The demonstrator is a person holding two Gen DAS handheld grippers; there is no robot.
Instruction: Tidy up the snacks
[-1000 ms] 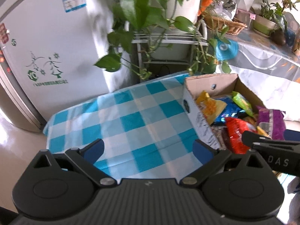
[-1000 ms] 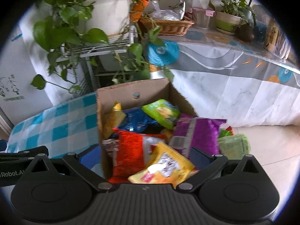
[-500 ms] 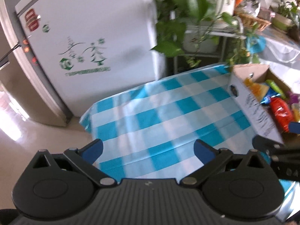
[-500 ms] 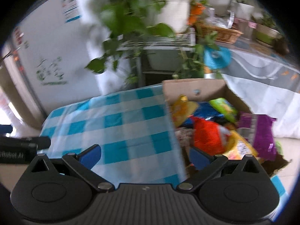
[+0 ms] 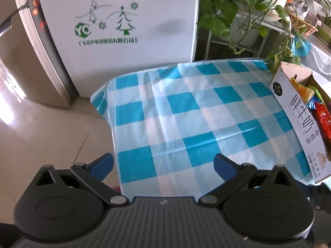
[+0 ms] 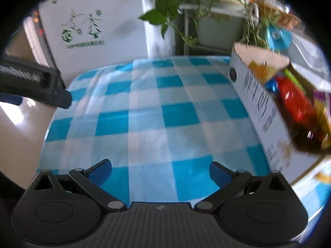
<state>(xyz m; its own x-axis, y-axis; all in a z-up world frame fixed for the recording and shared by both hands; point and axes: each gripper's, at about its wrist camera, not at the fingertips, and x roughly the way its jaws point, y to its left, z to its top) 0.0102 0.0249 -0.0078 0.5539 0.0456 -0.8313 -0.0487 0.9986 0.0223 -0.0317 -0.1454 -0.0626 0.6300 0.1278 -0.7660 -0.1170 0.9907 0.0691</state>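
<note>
A cardboard box (image 5: pixel 298 119) (image 6: pixel 262 111) packed with snack bags stands at the right edge of a table under a blue and white checked cloth (image 5: pixel 186 113) (image 6: pixel 157 115). A red bag (image 5: pixel 323 119) (image 6: pixel 295 101) and a yellow bag (image 5: pixel 301 91) show inside it. My left gripper (image 5: pixel 163 166) hangs open over the near left part of the cloth, nothing between its fingers. My right gripper (image 6: pixel 160 170) is open too, above the near middle of the cloth, left of the box. In the right wrist view the left gripper (image 6: pixel 35 84) shows at the far left.
A white fridge (image 5: pixel 115 20) with green tree print stands behind the table. Leafy plants (image 5: pixel 238 6) on a metal rack fill the back right, with a wicker basket (image 5: pixel 304 24) beyond. Shiny tiled floor (image 5: pixel 41 134) lies to the left of the table.
Both views have swung left, away from the snack box and toward the bare checked cloth and the fridge. The box now sits at the right edge. Both grippers stayed open.
</note>
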